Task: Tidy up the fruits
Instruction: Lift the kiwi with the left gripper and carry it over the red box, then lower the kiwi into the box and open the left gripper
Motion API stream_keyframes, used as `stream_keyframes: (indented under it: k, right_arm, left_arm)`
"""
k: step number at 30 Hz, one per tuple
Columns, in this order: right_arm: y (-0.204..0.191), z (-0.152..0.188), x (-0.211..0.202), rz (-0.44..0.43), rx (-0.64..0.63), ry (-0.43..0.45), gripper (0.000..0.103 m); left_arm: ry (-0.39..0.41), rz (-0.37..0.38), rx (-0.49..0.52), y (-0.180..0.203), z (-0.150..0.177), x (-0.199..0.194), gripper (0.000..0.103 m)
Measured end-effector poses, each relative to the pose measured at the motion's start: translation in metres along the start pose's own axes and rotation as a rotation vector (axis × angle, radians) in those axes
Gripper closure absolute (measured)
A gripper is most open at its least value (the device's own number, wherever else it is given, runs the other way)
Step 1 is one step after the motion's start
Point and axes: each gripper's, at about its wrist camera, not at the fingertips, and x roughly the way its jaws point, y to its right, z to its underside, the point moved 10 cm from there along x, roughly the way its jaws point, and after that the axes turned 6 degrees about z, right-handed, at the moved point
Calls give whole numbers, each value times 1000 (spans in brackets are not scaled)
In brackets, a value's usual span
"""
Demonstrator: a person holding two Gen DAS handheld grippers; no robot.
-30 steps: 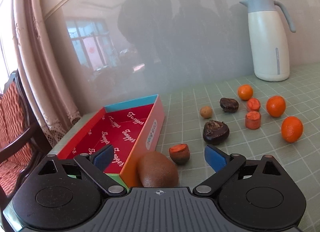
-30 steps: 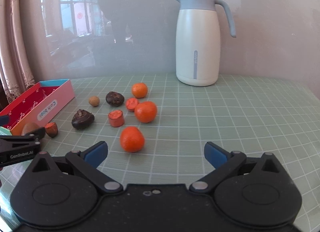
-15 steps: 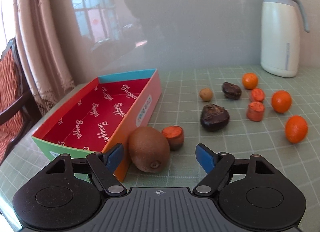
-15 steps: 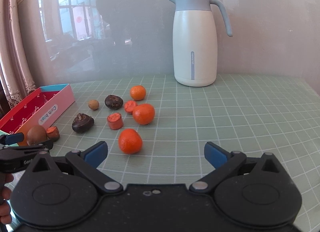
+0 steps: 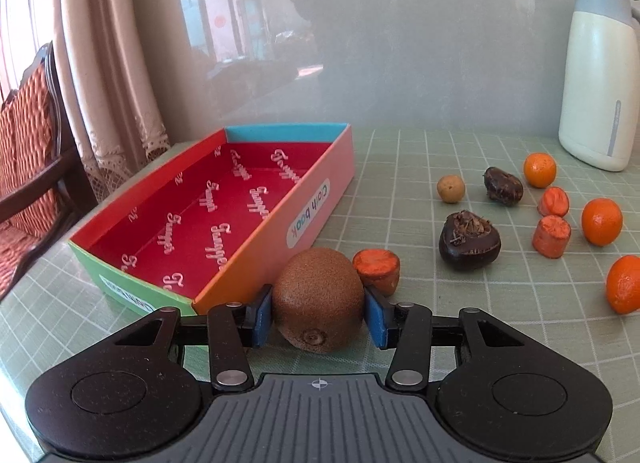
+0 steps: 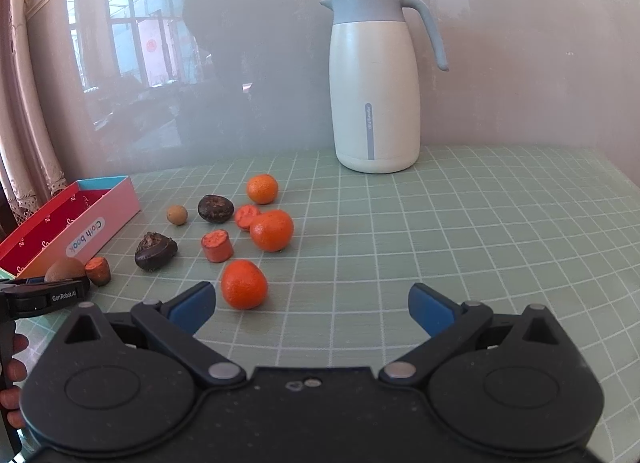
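Brown, fuzzy kiwi (image 5: 318, 299) on the green gridded desk (image 5: 440, 323), just right of the red-lined box (image 5: 320, 167) and touching a carrot stub (image 5: 377, 266) beyond it. The left hand-held gripper (image 5: 318, 317) brackets the kiwi; its jaws have just been closing, and the blue pads (image 5: 262, 317) now sit flush against both flanks, pinching the fruit. The right hand-held gripper (image 6: 312, 307) hangs spread and empty above bare desk, with a tangerine (image 6: 244, 284) just beyond its left pad. Farther right lie more tangerines, carrot pieces, two dark water chestnuts (image 5: 469, 241) and a small tan fruit (image 5: 451, 189); a white jug (image 5: 596, 75) stands far right.

Step in hand: grasping the kiwi, apparently the first item, as the box holds nothing. The next move calls for lifting clear of the box wall, shifting left over the red lining, and releasing low so the fruit does not roll.
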Motion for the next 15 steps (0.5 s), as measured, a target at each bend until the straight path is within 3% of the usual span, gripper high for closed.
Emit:
stream_keyframes:
  k: [6, 9, 12, 15]
  right_arm:
    - [-3, 0, 0, -1, -3, -1, 0]
    - [-9, 0, 0, -6, -13, 4, 0]
    - [-17, 1, 1, -15, -25, 1, 0]
    - [-26, 1, 4, -20, -39, -3, 0]
  left_arm:
    - [113, -11, -15, -13, -23, -26, 56]
    - [176, -62, -35, -34, -38, -37, 56]
    - [157, -93, -97, -61, -43, -29, 56]
    - [77, -112, -176, -87, -36, -9, 56]
